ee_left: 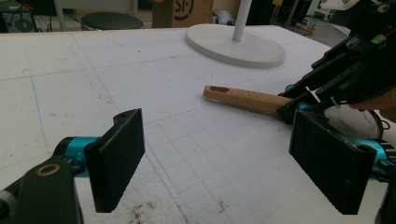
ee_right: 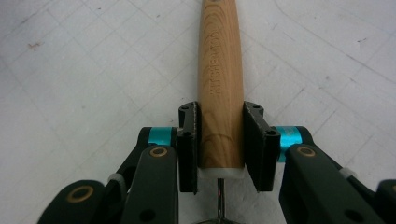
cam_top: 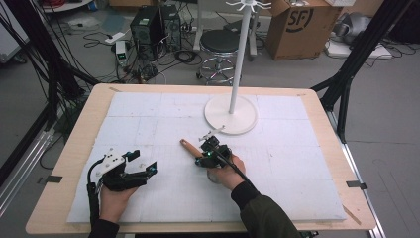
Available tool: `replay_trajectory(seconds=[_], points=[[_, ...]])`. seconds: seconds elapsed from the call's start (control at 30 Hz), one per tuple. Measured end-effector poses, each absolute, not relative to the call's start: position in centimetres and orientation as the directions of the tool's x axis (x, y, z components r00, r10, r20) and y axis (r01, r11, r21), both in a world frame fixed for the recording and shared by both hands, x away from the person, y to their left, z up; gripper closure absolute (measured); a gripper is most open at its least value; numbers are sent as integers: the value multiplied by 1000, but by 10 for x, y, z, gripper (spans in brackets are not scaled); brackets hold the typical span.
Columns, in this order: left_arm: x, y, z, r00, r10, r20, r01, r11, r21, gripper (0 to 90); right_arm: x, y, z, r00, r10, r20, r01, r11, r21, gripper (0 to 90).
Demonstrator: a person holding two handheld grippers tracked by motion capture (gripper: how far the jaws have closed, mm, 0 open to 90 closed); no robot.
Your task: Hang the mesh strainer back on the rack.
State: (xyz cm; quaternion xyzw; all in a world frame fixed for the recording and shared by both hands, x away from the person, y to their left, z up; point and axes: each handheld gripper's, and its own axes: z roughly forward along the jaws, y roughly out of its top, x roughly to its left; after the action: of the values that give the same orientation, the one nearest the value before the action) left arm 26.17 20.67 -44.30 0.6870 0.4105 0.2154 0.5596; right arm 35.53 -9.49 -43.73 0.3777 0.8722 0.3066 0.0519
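A wooden-handled kitchen utensil (cam_top: 189,147) lies flat on the white gridded surface (cam_top: 148,124), near its middle and a little toward the person's side. Its long axis runs on a slant in the high view: the free end of the wooden handle (ee_right: 220,70), with a hanging hole at its tip, points up and to the left, away from the person, while the other end runs down and right under the right gripper (cam_top: 210,148). In the right gripper view the handle stands straight up the frame, centred between the two black pads, with a word stamped along the grain and a pale collar and thin metal shank at its near end. The pads sit against both sides of the handle near that collar, so the right gripper is clamped on it with the jaws drawn narrow. What the working end is cannot be made out for certain; in the left gripper view a round metal rim shows behind the right gripper. The left gripper (cam_top: 143,166) rests low over the surface, well to the left of the utensil, its jaws spread wide with nothing between them, and it faces toward the handle. A white hook stand (cam_top: 231,114) has its round base beyond the utensil, apart from it.
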Motion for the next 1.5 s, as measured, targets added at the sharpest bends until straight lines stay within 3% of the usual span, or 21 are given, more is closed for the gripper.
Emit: replay_trajectory(seconds=[0.6, 0.9, 1.5], points=[[261, 209, -443, 566, 807, -168, 325, -31, 945, 189, 361, -113, -425, -723, 658, 212, 622, 485, 615, 705], [261, 209, -443, 567, 806, -167, 327, -34, 944, 190, 366, -148, -413, -692, 661, 288, 631, 361, 687, 710], [261, 208, -444, 565, 807, -169, 329, -33, 944, 189, 363, -195, -384, -683, 650, 333, 539, 142, 830, 710]])
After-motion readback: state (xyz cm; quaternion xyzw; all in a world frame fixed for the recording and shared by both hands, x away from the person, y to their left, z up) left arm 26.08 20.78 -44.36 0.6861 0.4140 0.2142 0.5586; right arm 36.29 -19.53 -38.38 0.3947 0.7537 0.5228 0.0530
